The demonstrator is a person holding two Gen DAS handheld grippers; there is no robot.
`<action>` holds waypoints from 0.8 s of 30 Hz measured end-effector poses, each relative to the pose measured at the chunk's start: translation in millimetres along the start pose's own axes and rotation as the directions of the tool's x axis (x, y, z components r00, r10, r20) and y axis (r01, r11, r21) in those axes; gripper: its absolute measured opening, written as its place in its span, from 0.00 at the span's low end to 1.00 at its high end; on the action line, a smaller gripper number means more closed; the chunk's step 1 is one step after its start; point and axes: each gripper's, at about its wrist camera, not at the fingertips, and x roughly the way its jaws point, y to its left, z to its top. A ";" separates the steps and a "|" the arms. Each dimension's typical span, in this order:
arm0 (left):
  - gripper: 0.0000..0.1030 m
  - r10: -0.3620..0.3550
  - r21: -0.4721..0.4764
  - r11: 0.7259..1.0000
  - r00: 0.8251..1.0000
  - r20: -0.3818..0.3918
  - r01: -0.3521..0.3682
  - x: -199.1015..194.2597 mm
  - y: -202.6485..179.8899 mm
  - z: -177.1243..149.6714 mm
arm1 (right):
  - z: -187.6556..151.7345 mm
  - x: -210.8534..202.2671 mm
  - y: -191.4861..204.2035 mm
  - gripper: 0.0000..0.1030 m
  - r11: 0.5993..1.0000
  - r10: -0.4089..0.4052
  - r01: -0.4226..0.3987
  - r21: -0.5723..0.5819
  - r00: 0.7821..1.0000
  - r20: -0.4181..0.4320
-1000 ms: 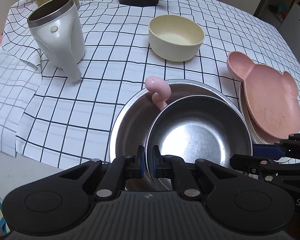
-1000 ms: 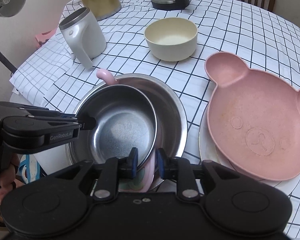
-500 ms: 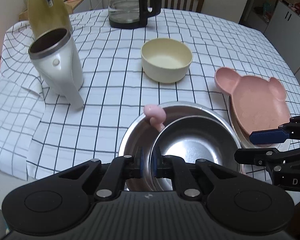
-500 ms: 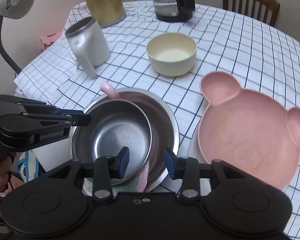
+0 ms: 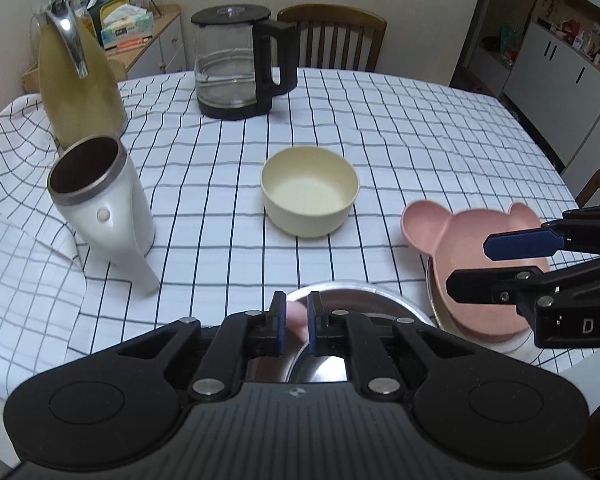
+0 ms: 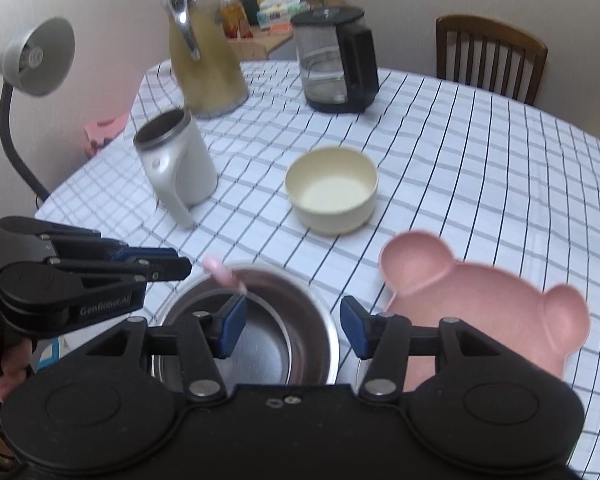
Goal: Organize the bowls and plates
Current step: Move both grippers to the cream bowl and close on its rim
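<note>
Nested steel bowls [image 6: 260, 336] sit at the table's near edge, a small one inside a larger one, with a pink handle [image 6: 220, 274] sticking out at the far left rim. They also show in the left wrist view [image 5: 364, 300]. My left gripper [image 5: 296, 322] is slightly open, just above the bowls' near rim, holding nothing. My right gripper [image 6: 290, 330] is wide open above the bowls. A pink bear-shaped plate [image 6: 496, 312] lies on a white plate to the right. A cream bowl [image 5: 310, 196] stands mid-table.
A white mug [image 5: 100, 200] with a steel rim stands left. A yellow thermos jug [image 5: 80, 76] and a glass kettle [image 5: 236, 64] stand at the back. Wooden chairs [image 6: 492, 56] are behind the table. A grey desk lamp [image 6: 32, 64] is at far left.
Both grippers have let go of the steel bowl and pulled back and up. My right gripper has opened wide; my left has opened a little.
</note>
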 end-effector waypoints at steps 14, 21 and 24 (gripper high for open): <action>0.75 -0.024 0.012 1.000 0.988 0.153 0.023 -0.7 17.0 57.1 | 48.3 -10.9 -26.8 0.80 0.997 -0.056 0.049 0.052 0.988 0.142; 0.75 -0.026 0.041 0.999 0.990 0.142 0.020 39.6 27.9 87.1 | 70.9 21.0 -35.4 0.95 0.991 -0.124 0.115 0.074 0.984 0.130; 0.75 -0.027 0.040 0.999 0.994 0.110 0.023 63.7 35.1 97.9 | 76.8 39.5 -38.9 0.95 0.986 -0.151 0.143 0.085 0.983 0.105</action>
